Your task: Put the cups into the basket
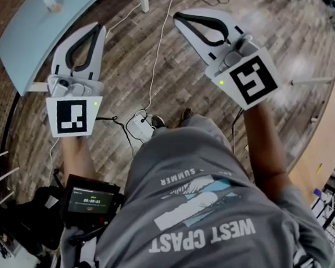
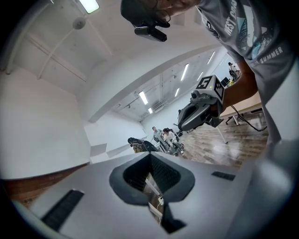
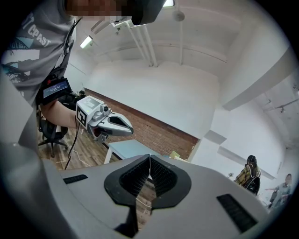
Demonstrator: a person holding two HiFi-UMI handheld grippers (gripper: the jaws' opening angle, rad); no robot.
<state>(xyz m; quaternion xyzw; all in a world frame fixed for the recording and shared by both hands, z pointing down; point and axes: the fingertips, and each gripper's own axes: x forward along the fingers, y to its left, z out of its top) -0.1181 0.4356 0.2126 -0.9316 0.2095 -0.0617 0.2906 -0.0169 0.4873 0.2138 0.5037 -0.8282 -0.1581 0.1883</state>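
Holding left hand-held gripper [image 1: 95, 28] and right hand-held gripper [image 1: 179, 18] closed, empty, beside blue tabletop [image 1: 30, 37]; seemingly pre-start, needing cups found next.

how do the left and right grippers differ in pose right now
The left gripper points almost straight ahead, by the pale blue table; the right gripper slants leftward over the wood floor. The left marker cube sits nearly square in the head view; the right marker cube is turned cornerwise. Both grippers are shut and empty.

Wood-plank floor [image 1: 304, 37], smooth tabletop [image 1: 30, 37], matt plastic left gripper [image 1: 99, 26], cloth T-shirt [image 1: 207, 210]
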